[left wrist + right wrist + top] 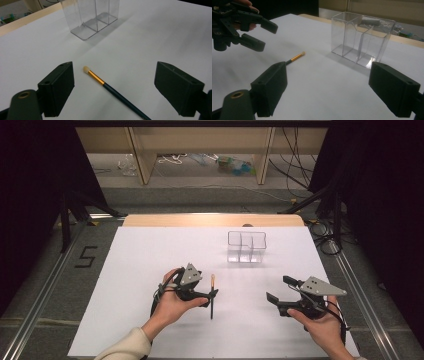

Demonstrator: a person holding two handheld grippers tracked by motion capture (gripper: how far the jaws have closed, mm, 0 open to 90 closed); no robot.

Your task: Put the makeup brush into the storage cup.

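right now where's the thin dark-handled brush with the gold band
In the high view the thin dark-handled brush lies flat on the white table, just right of the open left gripper, nearer than the clear plastic organiser.

Clear glossy plastic organizer (246, 246); matt white table cover (150, 270); brush (110, 88) with gold metal ferrule.

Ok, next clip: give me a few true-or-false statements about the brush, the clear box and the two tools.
1. The brush lies flat on the table. True.
2. The left tool is shut on the brush. False: its jaws stand open, either side of the brush and not touching it.
3. The clear organizer is empty. True.
4. The right tool holds the organizer. False: it is open and apart from it.
5. The brush stands in a compartment. False: it is outside.
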